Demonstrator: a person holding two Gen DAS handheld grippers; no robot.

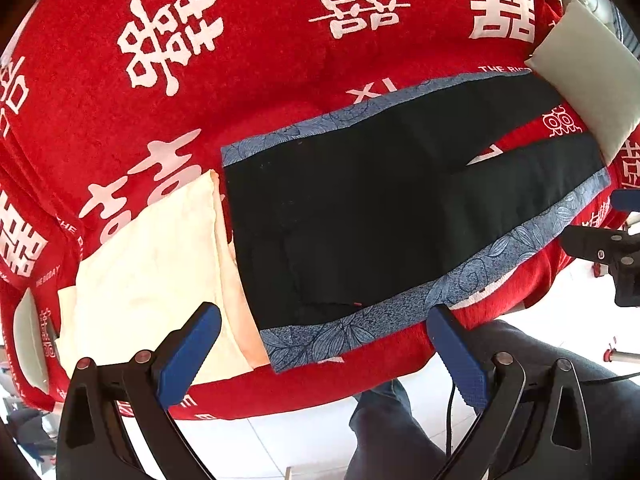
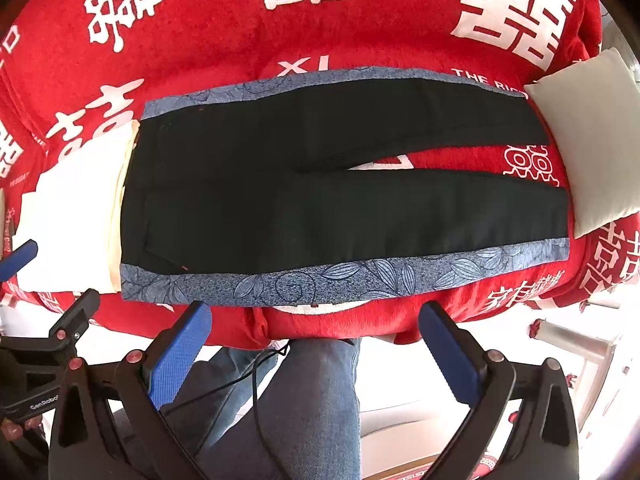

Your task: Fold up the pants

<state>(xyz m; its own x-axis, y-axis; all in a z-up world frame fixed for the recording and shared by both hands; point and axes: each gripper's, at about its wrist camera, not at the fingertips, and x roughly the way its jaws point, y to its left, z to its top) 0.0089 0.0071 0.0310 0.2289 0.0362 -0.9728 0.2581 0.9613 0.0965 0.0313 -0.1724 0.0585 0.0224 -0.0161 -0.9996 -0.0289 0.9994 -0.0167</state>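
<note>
Black pants [image 2: 320,200] flat along the red bedspread's [image 2: 224,36] near edge, waist beside cream cloth [image 2: 72,216], 2 legs reaching white pillow [image 2: 588,140], left gripper [image 1: 324,352] and right gripper [image 2: 316,344] both spread, empty, off the edge.

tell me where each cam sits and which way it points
Left wrist: on the left gripper, looking forward and down across its open blue fingers at the waist end of the black pants on the red cloth; the person's leg in jeans shows below.
Right wrist: on the right gripper, facing the pants side-on over the near blue trim; jeans show below.
Shared: pants, cream cloth, white pillow, and each glimpses the other gripper.
</note>
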